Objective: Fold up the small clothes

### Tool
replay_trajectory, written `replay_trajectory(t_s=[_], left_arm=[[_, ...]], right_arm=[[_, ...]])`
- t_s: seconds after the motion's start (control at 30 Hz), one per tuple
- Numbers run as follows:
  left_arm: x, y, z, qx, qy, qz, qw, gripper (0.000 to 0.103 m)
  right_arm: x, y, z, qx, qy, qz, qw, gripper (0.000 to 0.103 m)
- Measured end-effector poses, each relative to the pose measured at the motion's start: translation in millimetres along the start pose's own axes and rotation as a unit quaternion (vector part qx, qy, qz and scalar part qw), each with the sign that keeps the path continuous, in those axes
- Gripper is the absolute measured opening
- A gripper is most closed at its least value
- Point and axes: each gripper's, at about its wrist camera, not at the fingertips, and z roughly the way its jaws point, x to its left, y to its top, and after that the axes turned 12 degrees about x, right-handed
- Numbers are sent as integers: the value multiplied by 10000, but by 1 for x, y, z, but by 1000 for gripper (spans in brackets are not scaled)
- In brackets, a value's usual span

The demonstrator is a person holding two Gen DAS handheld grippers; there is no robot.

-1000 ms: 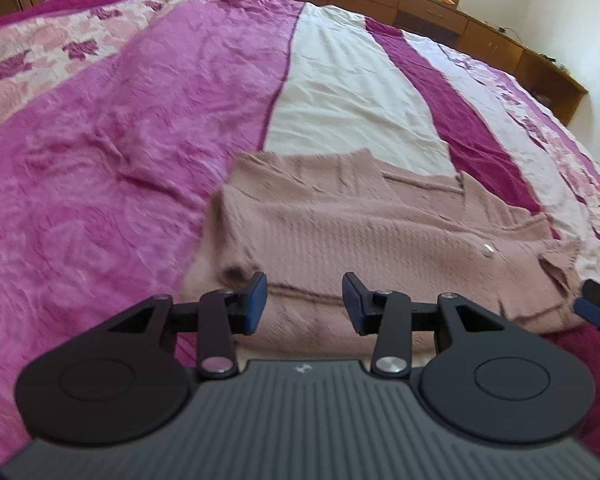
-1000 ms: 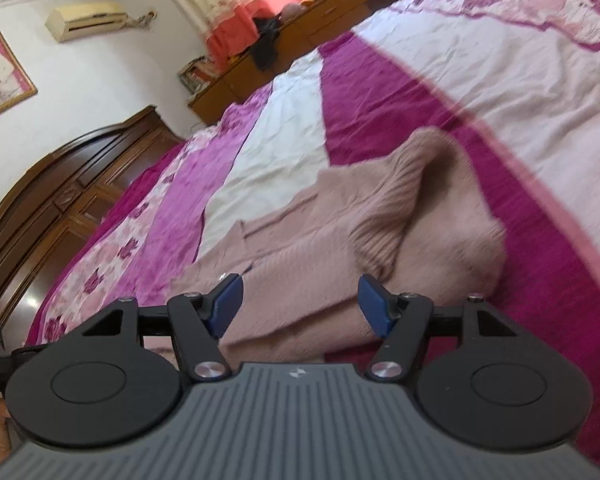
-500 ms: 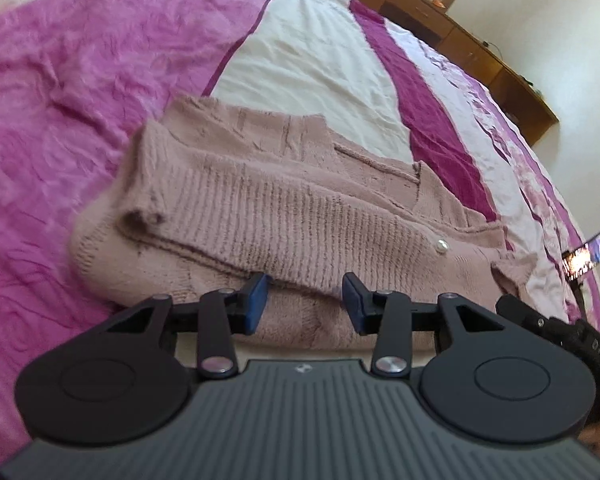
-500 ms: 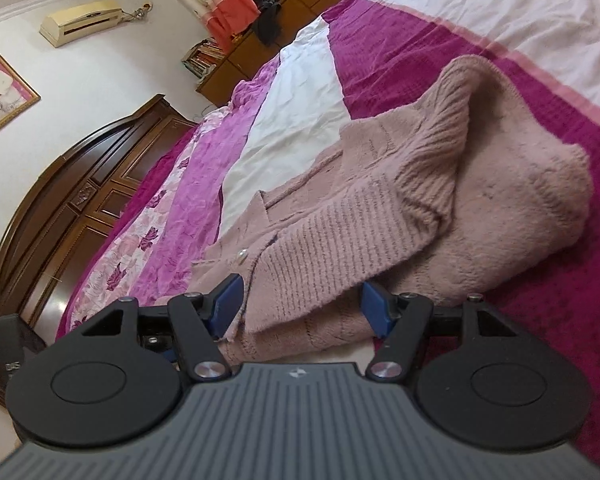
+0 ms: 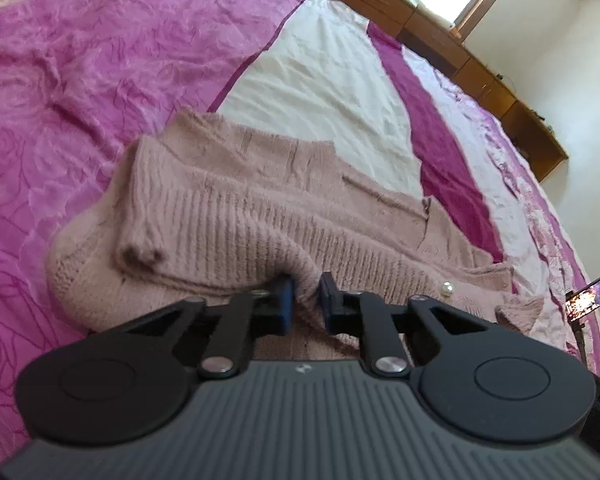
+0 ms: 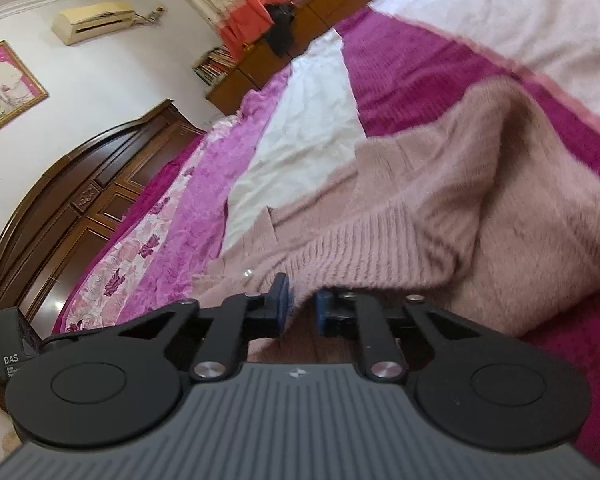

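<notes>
On my left, my left gripper (image 5: 306, 300) has its jaws drawn nearly together on a pinch of the near hem of the pink knitted cardigan (image 5: 260, 216), which lies on the bed (image 5: 100, 80) across the magenta and cream stripes of the cover. Its left sleeve (image 5: 156, 208) is already laid in over the body, so I judge the fold half made: both near corners are being taken for the next turn. A pearl button (image 5: 447, 289) sits just right of my left jaws, on the front edge. Further right, my right gripper (image 6: 300, 304) is likewise narrowed to a small gap with a bunch of the ribbed hem caught between the jaws, and the right sleeve (image 6: 480, 184) lies folded in over the body above it. The next move, as I see it, calls for lifting both pinches together and carrying the hem away from me toward the collar, level, so the knit does not slump. Little blocks that path; the bed beyond is bare cover. A phone on a stand (image 5: 590, 296) stands off to the right, and a dark wooden wardrobe (image 6: 80, 216) is well apart.
</notes>
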Motion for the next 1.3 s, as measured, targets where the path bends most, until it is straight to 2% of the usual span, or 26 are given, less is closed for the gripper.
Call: replay_trajectory(t_s=[0.17,0.4,0.5,0.67,0.8,0.87,0.93,1.03,1.1,1.3], left_arm=[[-10,10,-5,-277,59,272,9992,12],[-23,51,9,-466,252,567,9970,12],[-29,71,26,-418,413,742,9955,13],[-28,93,62,-162,643,808,9945,17],[-26,102,76,-54,762,872,9933,24],[-25,105,77,-72,780,853,9933,39],[-24,108,75,-69,771,820,9936,46],[-26,108,67,-74,741,871,9934,48],[-27,106,61,-55,766,920,9928,48],[-30,94,31,-176,825,1094,9904,49]], right_arm=[[7,19,3,-94,1,-255,9996,10],[16,64,28,-303,-156,-595,9976,9],[15,83,52,-247,-389,-695,9965,10],[0,106,94,47,-656,-449,9968,14],[-13,114,115,233,-711,-288,9968,27],[-16,118,118,326,-640,-177,9973,36],[-16,120,118,381,-516,-129,9979,50],[-9,119,111,423,-429,-192,9980,67],[-3,117,102,427,-393,-273,9979,72],[9,104,66,405,-254,-454,9978,72]])
